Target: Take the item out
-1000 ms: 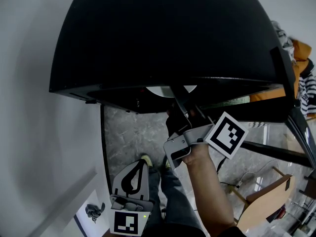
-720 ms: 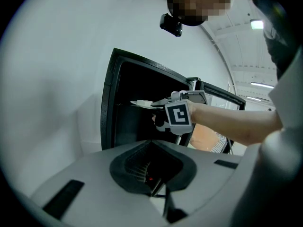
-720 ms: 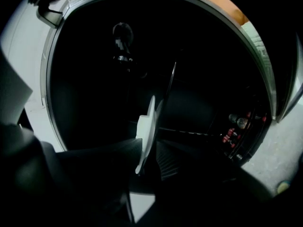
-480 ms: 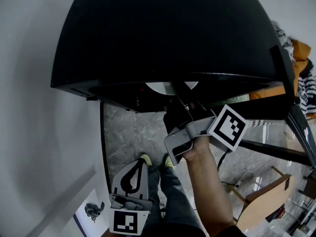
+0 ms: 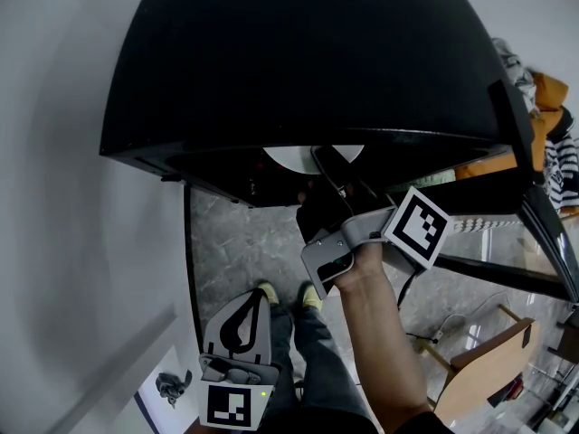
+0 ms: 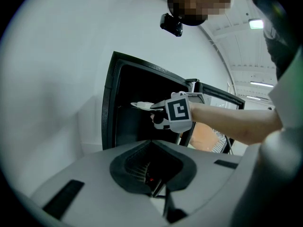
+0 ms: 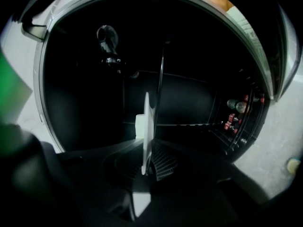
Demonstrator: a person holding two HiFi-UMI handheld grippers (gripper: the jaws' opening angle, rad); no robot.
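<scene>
A white plate (image 5: 312, 158) (image 6: 141, 105) lies just inside the mouth of a black oven-like cabinet (image 5: 308, 61). In the right gripper view the plate (image 7: 147, 122) stands edge-on between the jaws, with a small white piece (image 7: 139, 126) on it. My right gripper (image 5: 330, 174) (image 6: 154, 109) (image 7: 146, 162) reaches into the opening; its jaws have just been closing and are shut on the plate's near rim. My left gripper (image 5: 262, 298) (image 6: 158, 193) hangs low in front of the cabinet, jaws together and empty.
The cabinet's open door (image 5: 534, 197) stands at the right. Wire rack rails (image 7: 161, 79) and small lamps (image 7: 236, 105) line the dark cavity. Below are a grey marbled floor (image 5: 226, 242), the person's shoes (image 5: 269, 294) and a wooden chair (image 5: 488, 369). A white wall (image 5: 54, 197) is at the left.
The right gripper has rolled a little at the cabinet's mouth, and its marker cube now sits slightly higher. The left gripper has stayed where it was.
</scene>
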